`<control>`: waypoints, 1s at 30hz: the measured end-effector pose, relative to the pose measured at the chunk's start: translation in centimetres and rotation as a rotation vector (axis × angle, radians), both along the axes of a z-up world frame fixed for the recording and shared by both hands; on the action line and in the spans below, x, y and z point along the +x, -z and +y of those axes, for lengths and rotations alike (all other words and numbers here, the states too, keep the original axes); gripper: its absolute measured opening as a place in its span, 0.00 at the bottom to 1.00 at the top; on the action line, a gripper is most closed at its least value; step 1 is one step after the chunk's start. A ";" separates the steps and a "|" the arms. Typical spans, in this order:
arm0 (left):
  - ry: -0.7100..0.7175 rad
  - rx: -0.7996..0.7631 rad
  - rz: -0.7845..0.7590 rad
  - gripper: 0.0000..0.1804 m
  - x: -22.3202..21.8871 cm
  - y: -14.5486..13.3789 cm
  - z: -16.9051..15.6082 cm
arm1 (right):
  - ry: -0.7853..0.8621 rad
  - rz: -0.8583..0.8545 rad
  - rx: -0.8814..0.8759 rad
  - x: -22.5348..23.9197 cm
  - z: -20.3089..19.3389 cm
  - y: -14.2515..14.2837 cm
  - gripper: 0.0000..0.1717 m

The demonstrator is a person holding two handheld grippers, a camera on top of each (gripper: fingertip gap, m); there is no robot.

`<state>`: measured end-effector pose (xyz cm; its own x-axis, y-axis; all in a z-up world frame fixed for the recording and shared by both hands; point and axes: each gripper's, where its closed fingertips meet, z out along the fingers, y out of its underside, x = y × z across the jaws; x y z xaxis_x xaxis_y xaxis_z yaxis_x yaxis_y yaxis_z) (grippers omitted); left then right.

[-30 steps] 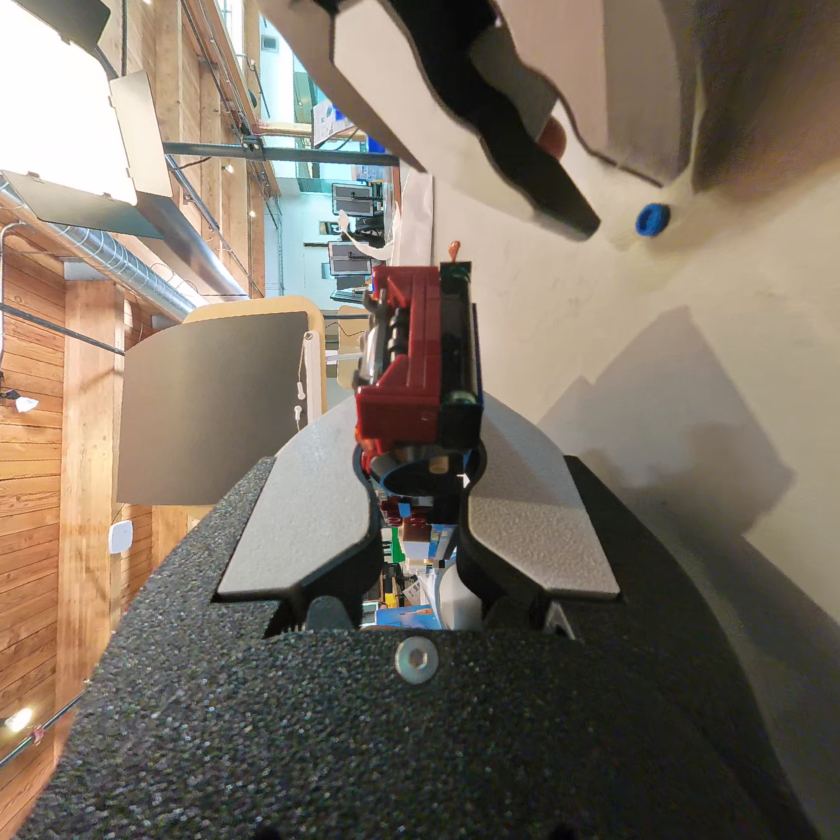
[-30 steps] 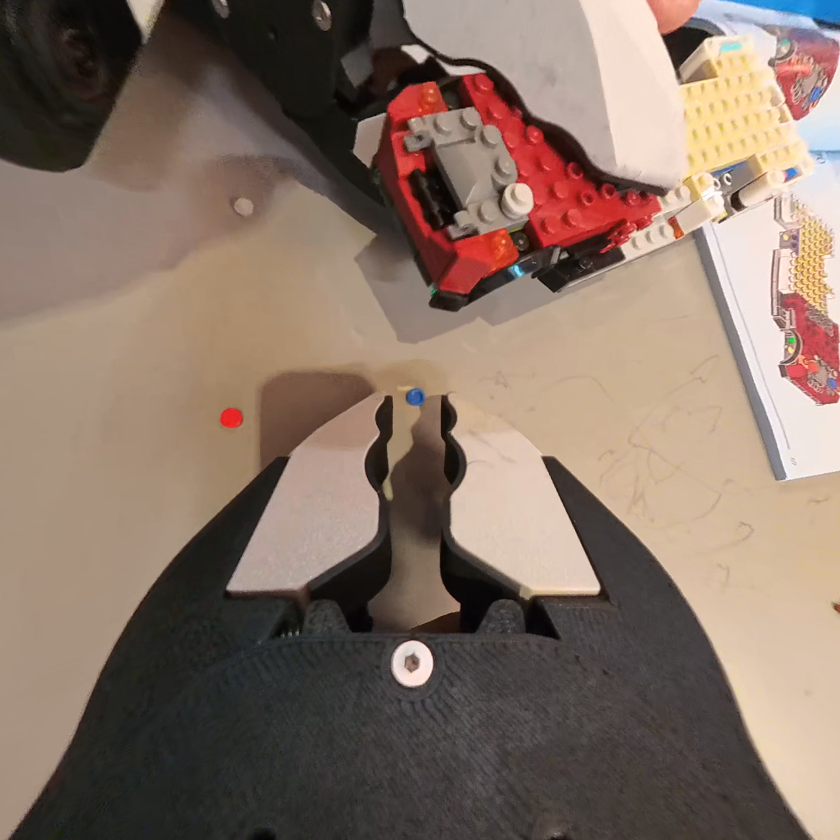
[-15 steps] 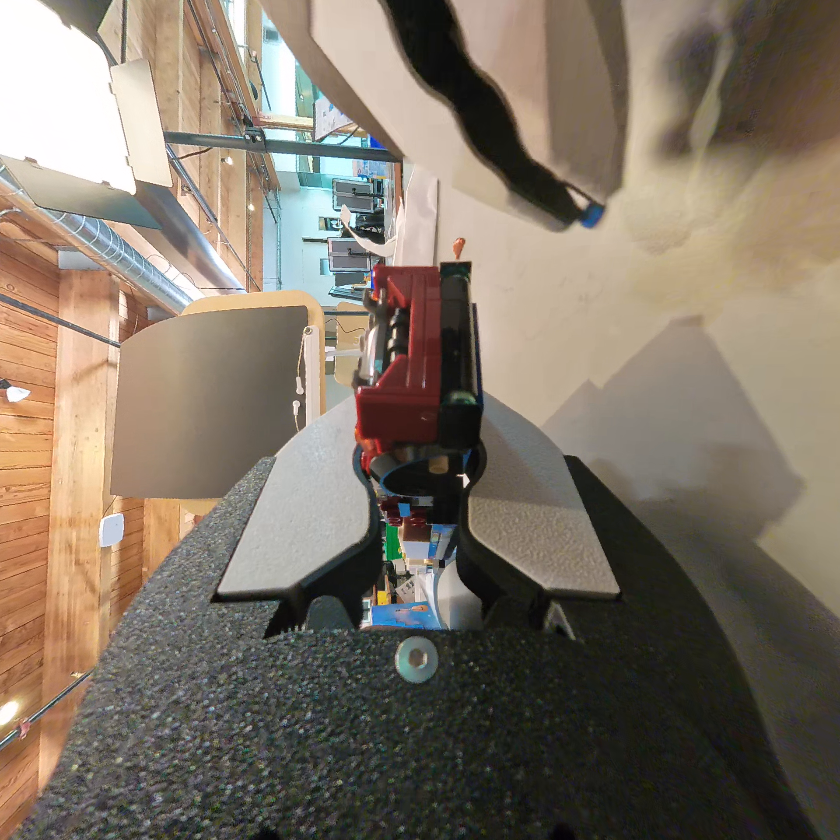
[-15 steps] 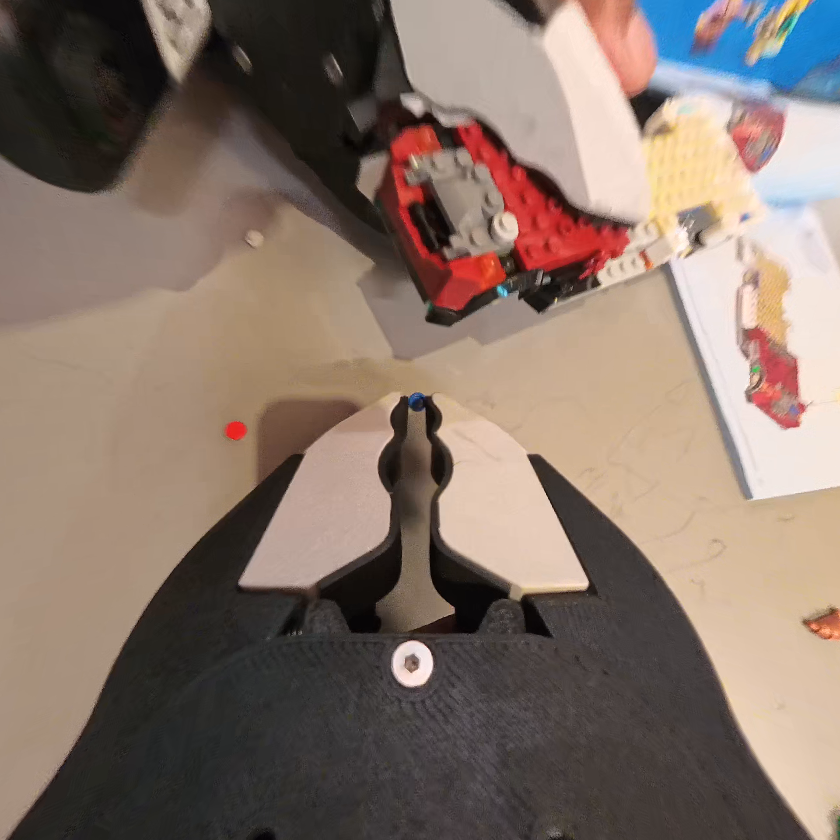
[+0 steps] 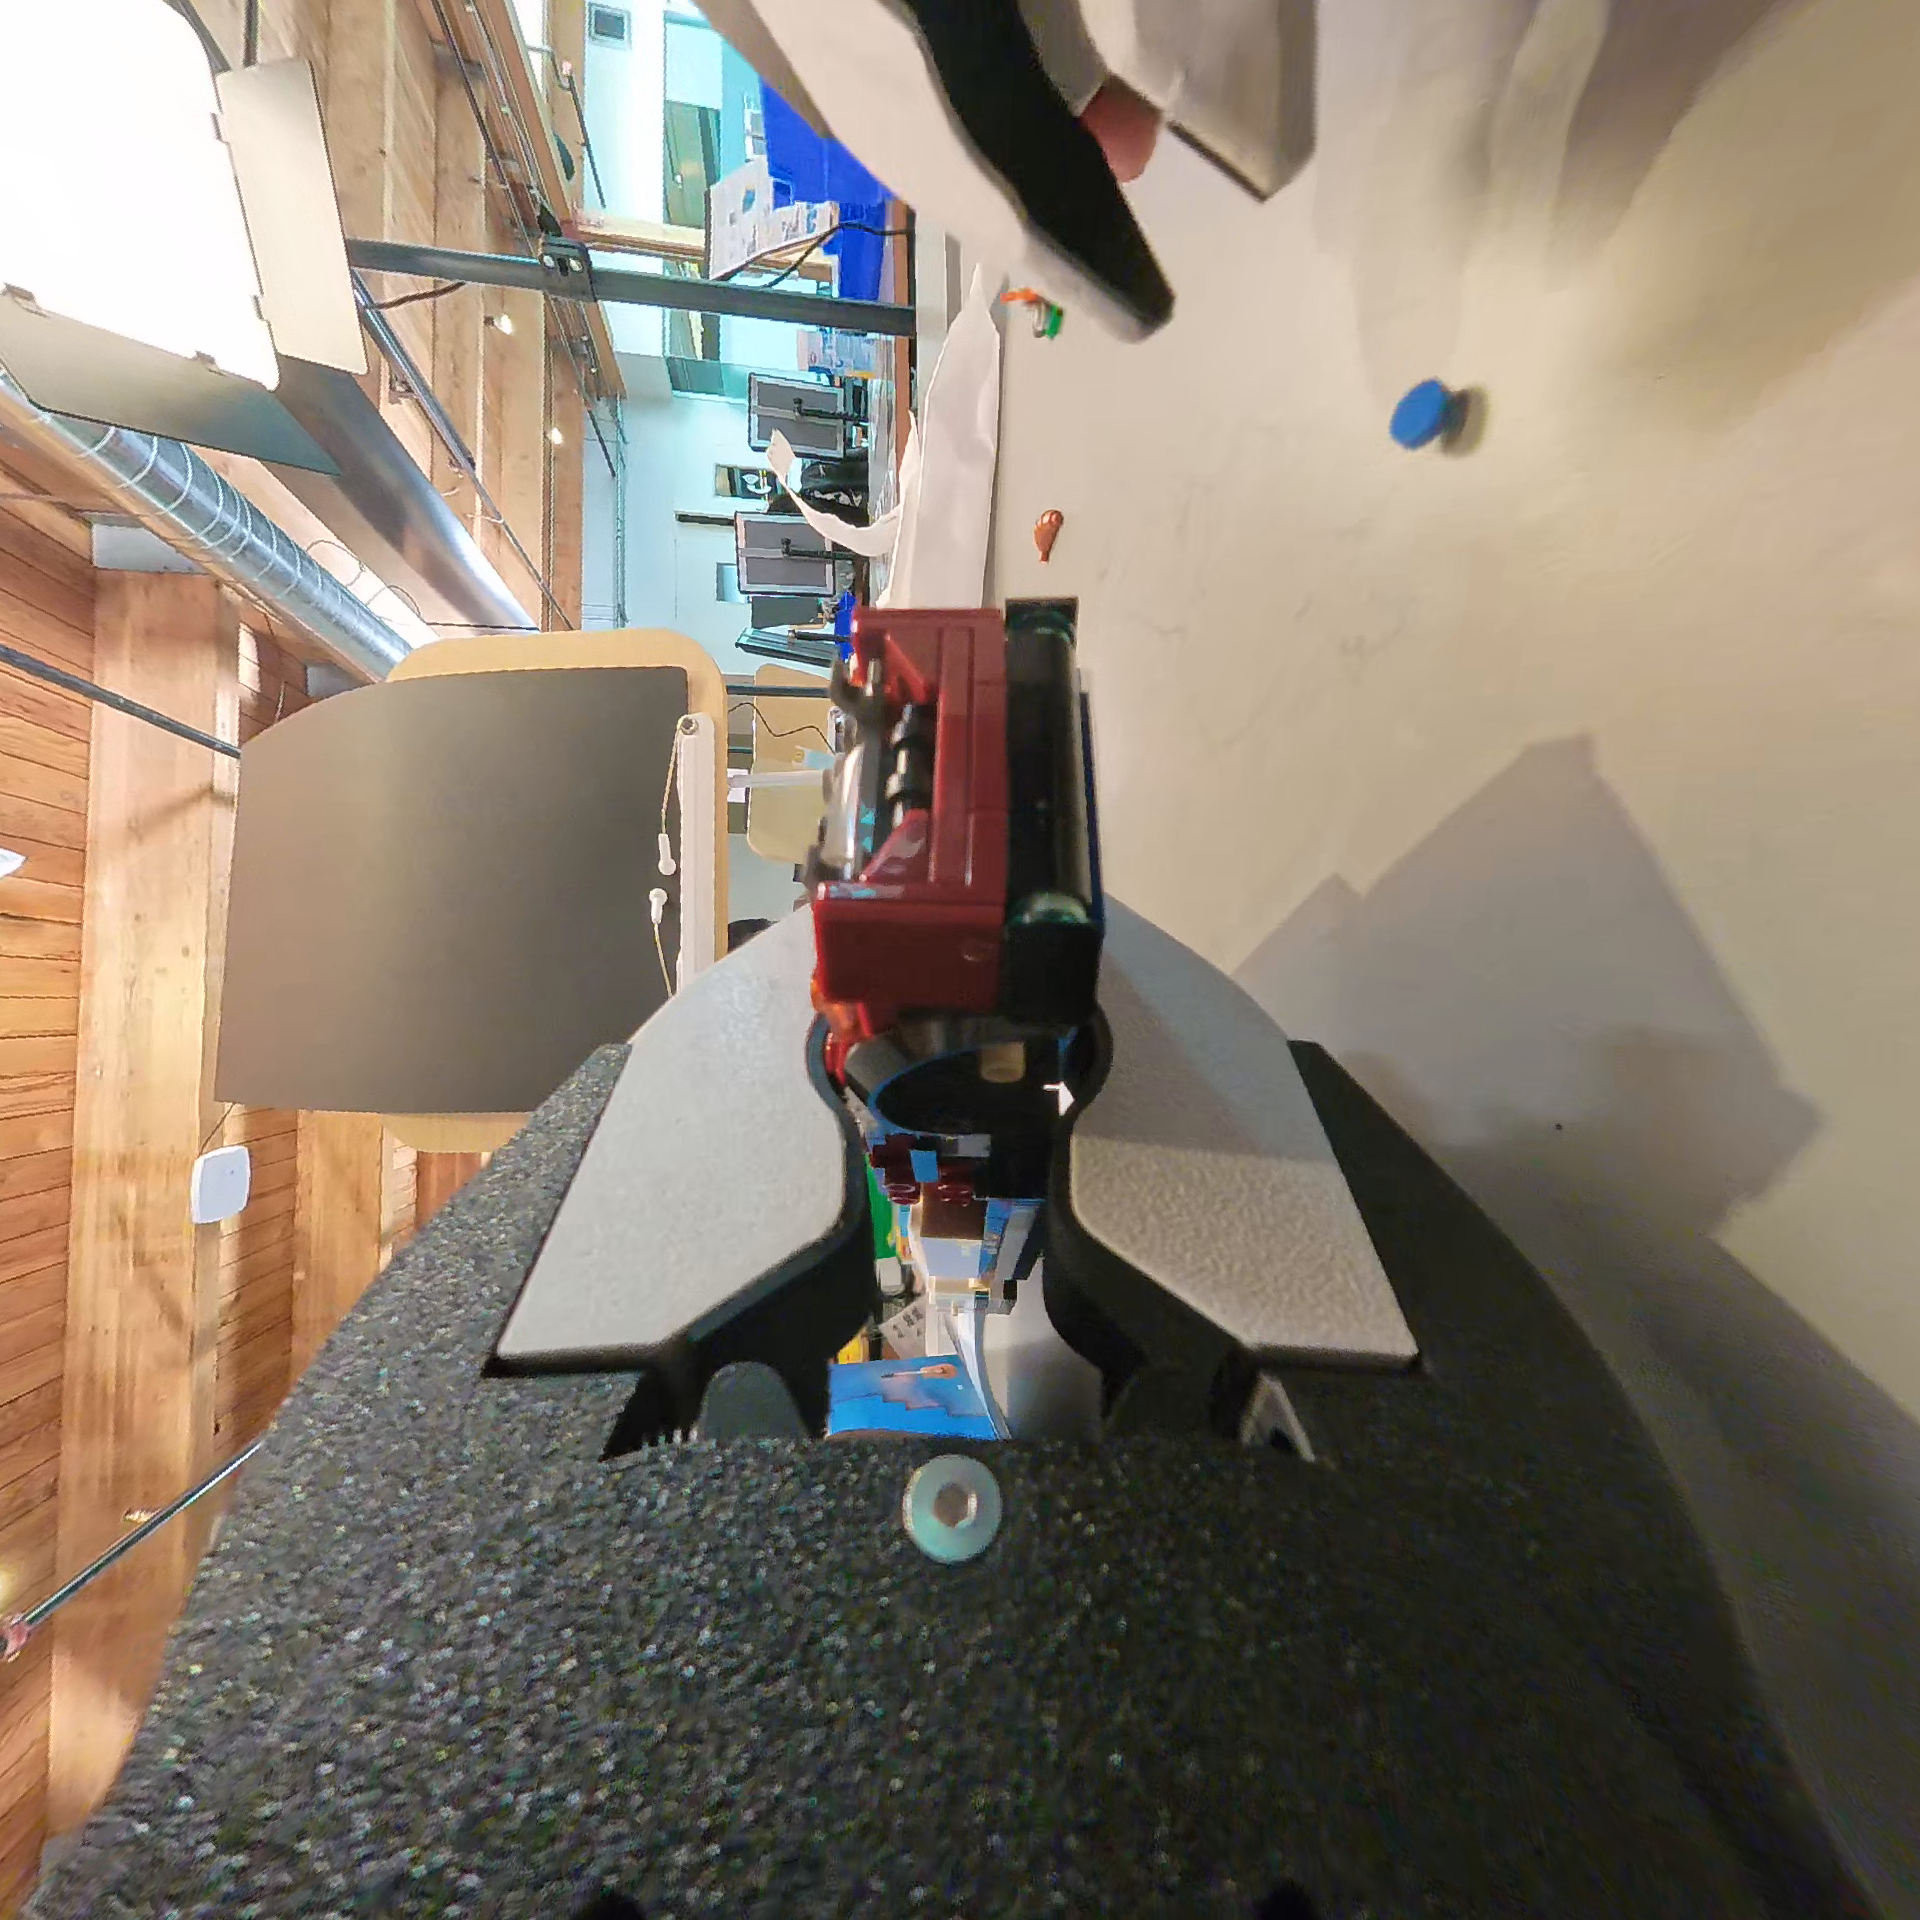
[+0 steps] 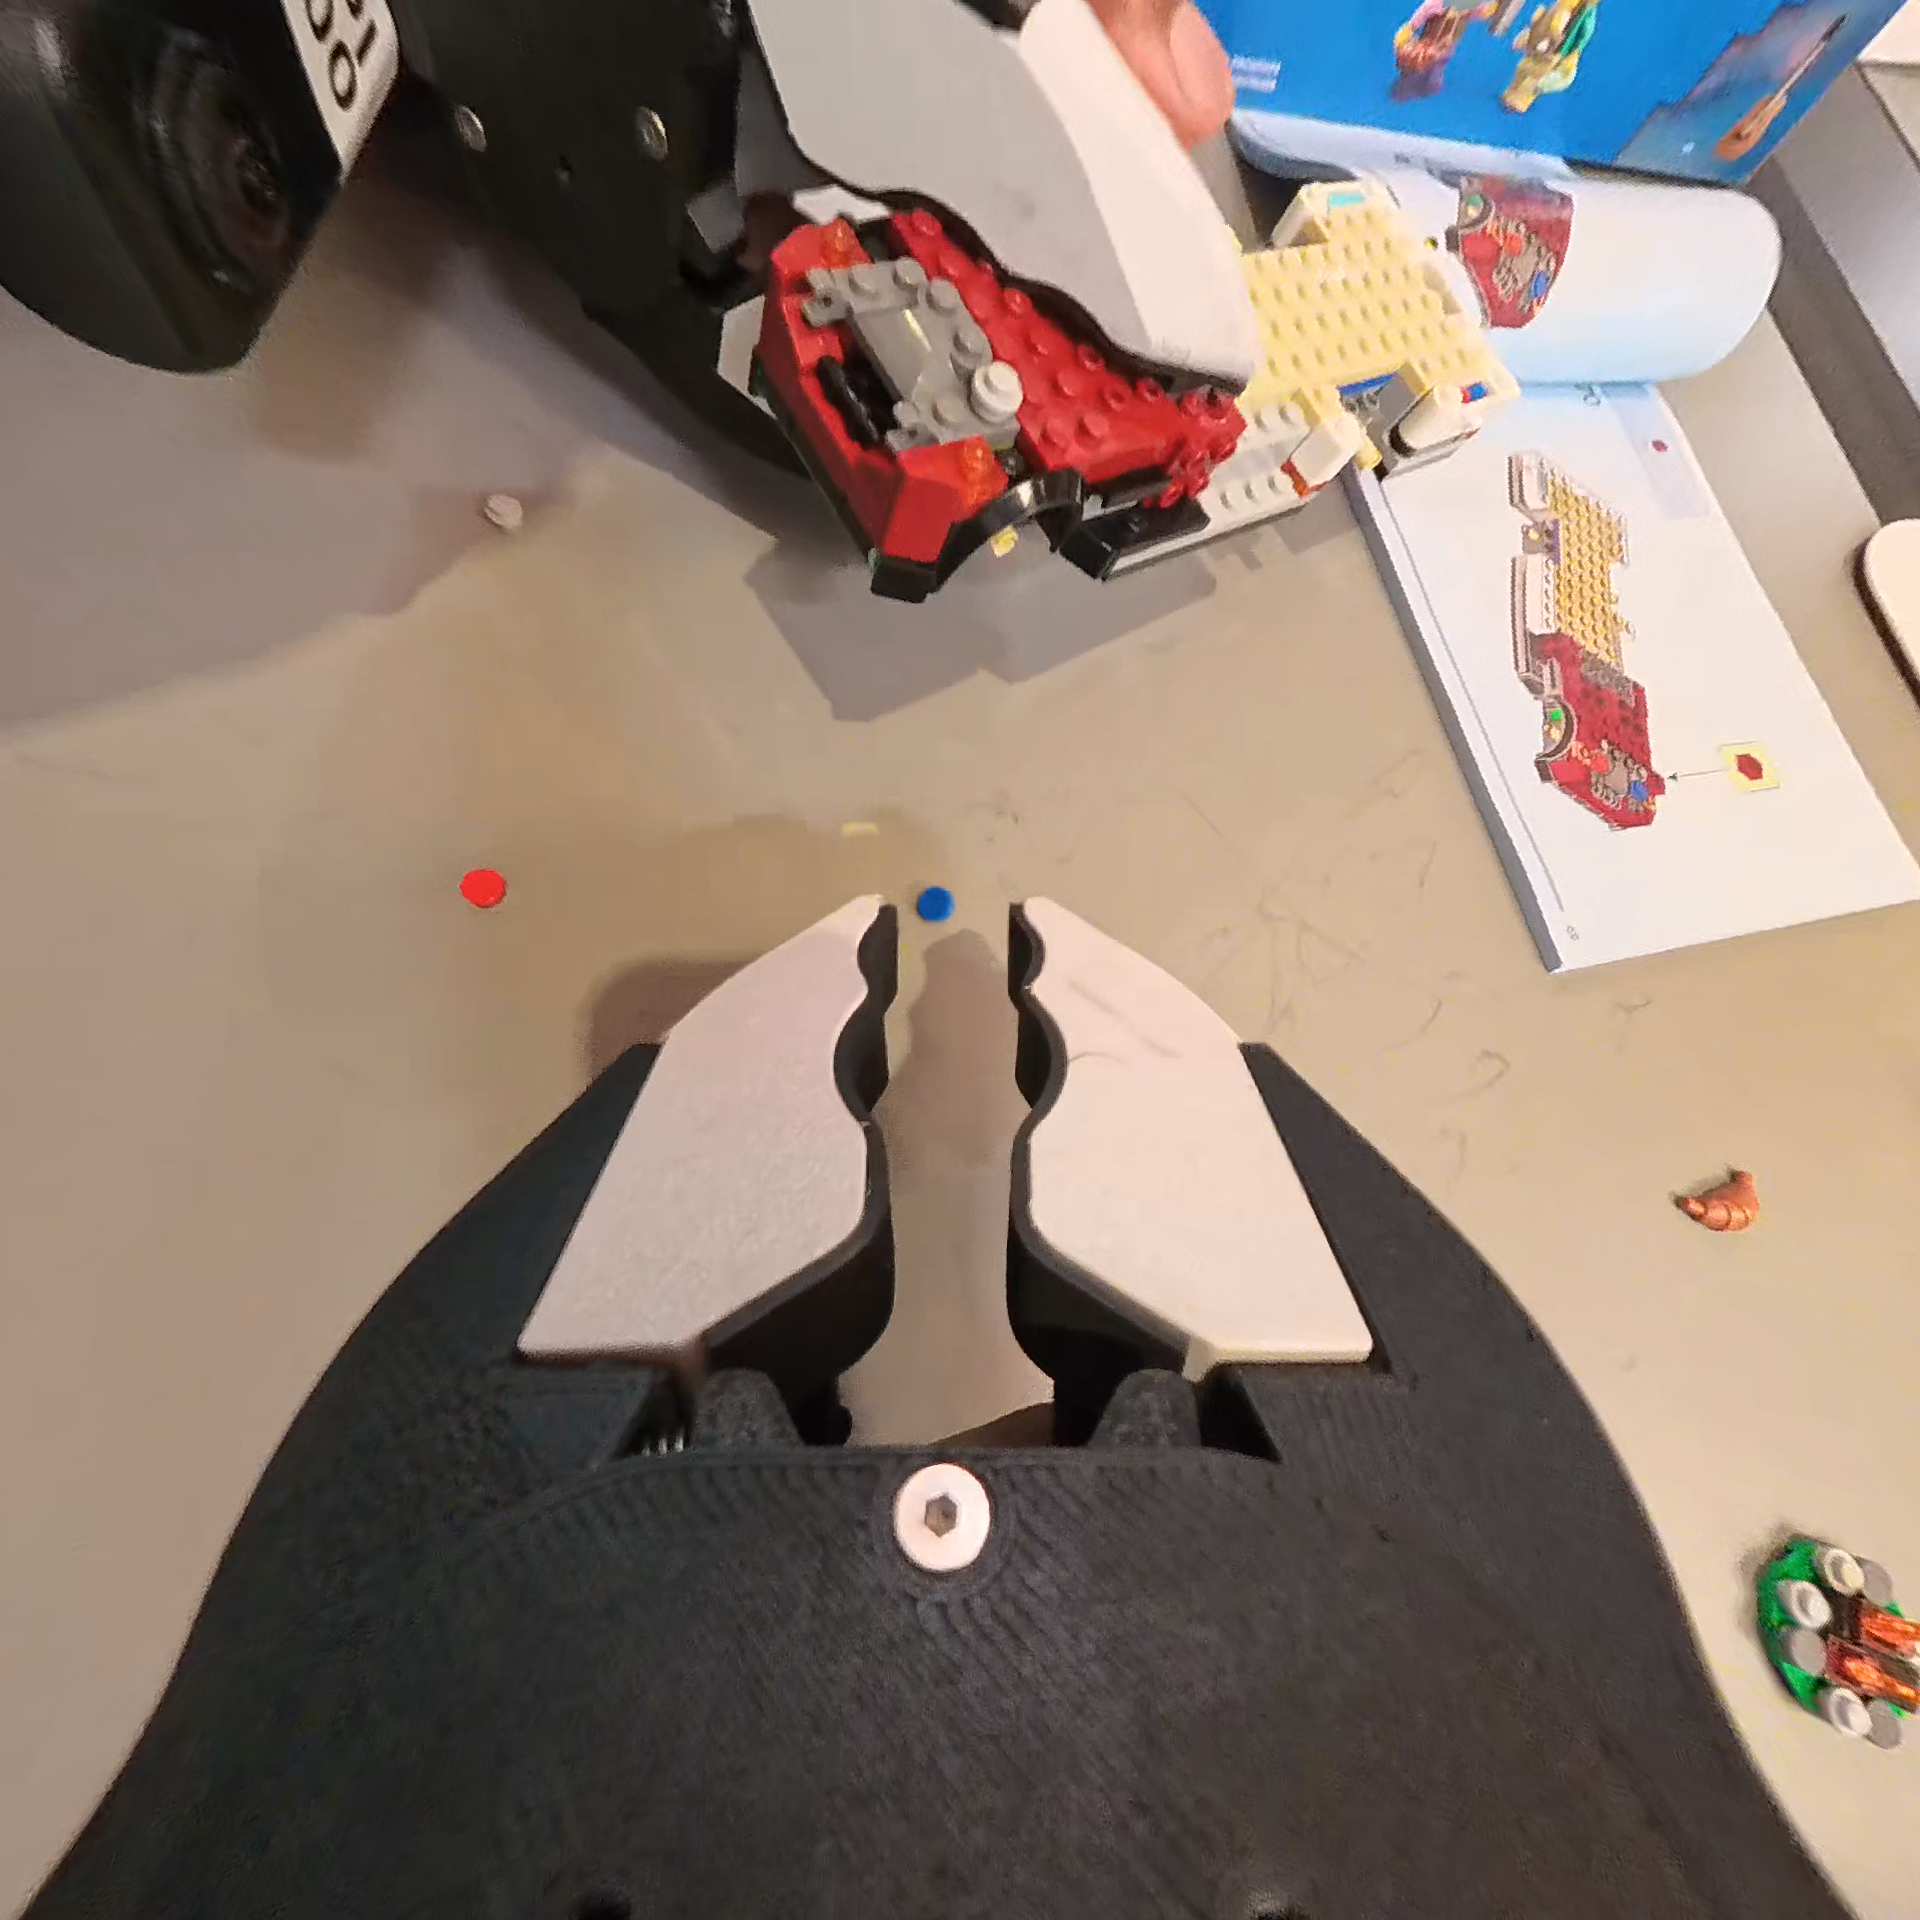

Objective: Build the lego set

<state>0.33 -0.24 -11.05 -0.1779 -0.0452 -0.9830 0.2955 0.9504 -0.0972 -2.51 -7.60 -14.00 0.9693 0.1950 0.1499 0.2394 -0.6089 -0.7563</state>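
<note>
right gripper (image 6: pixel 943 920) hangs over the tan desk (image 6: pixel 312 1039) with its jaws spread and nothing between them. a small blue round stud (image 6: pixel 934 903) lies on the desk just past the fingertips, nearer the left fingertip than the right, and neither pad touches it. a red round stud (image 6: pixel 482 888) lies well off to the left. farther on, the left gripper (image 6: pixel 997 343) is clamped on a brick-built vehicle (image 6: pixel 997 405) with a red front and cream rear, held tilted just above the desk. an open instruction booklet (image 6: pixel 1662 665) lies to the right, with a blue box (image 6: pixel 1558 73) beyond it.

risks, as i judge them: the blue stud is tiny and flat, so pads closing off-centre could flick it away or slide over it. it could also skid across the smooth desk. the vehicle overhangs its grip, so a knock from the other gripper could pop bricks loose.

the right wrist view shows the vehicle's studded top, the cream rear, the booklet, a brown croissant piece (image 6: pixel 1720 1205) and a green round piece (image 6: pixel 1839 1636). the left wrist view shows none of the top. it gives the vehicle (image 5: pixel 951 831) end-on between its own pads (image 5: pixel 717 1122), which press on its sides, and the blue stud (image 5: pixel 1418 412) from the side, sitting clear of the other gripper's tips. it also shows the room behind.
</note>
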 end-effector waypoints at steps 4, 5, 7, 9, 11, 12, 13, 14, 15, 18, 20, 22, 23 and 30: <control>0.003 0.001 0.001 0.20 0.0 0.0 -0.1 | 0.012 -0.011 -0.047 0.1 0.1 1.2 0.12; 0.004 0.002 0.001 0.20 -0.1 0.0 -0.1 | 0.017 -0.004 -0.053 0.0 0.2 1.4 0.12; 0.005 0.006 0.001 0.20 -0.1 0.1 -0.1 | 0.032 0.018 -0.060 0.0 0.5 1.7 0.11; 0.007 0.006 0.001 0.20 -0.1 0.1 -0.1 | 0.035 0.037 -0.074 -0.2 0.9 2.0 0.11; 0.010 0.010 -0.002 0.20 -0.1 0.1 -0.2 | 0.034 0.038 -0.100 -0.3 1.2 2.6 0.11; 0.011 0.013 -0.006 0.20 -0.1 0.1 -0.2 | 0.035 0.039 -0.114 -0.3 1.3 2.9 0.11; 0.013 0.015 -0.011 0.20 -0.2 0.0 -0.3 | 0.038 0.042 -0.126 -0.3 1.4 3.1 0.11; 0.014 0.016 -0.015 0.20 -0.2 0.0 -0.3 | 0.041 0.047 -0.130 -0.3 1.5 3.2 0.11; 0.016 0.015 -0.018 0.20 -0.2 -0.1 -0.3 | 0.045 0.053 -0.132 -0.3 1.6 3.2 0.10; 0.017 0.015 -0.023 0.20 -0.2 -0.2 -0.4 | 0.057 0.078 -0.142 -0.1 1.7 3.3 0.09; 0.018 0.015 -0.024 0.20 -0.2 -0.2 -0.4 | 0.061 0.095 -0.149 -0.1 1.6 3.3 0.08; 0.020 0.013 -0.025 0.20 -0.2 -0.2 -0.4 | 0.064 0.103 -0.152 -0.1 1.6 3.3 0.08; 0.021 0.013 -0.025 0.20 -0.3 -0.2 -0.4 | 0.062 0.104 -0.154 -0.2 1.6 3.3 0.08; 0.019 0.011 -0.032 0.20 -0.2 -0.2 -0.4 | 0.055 0.094 -0.151 -0.4 1.8 3.3 0.05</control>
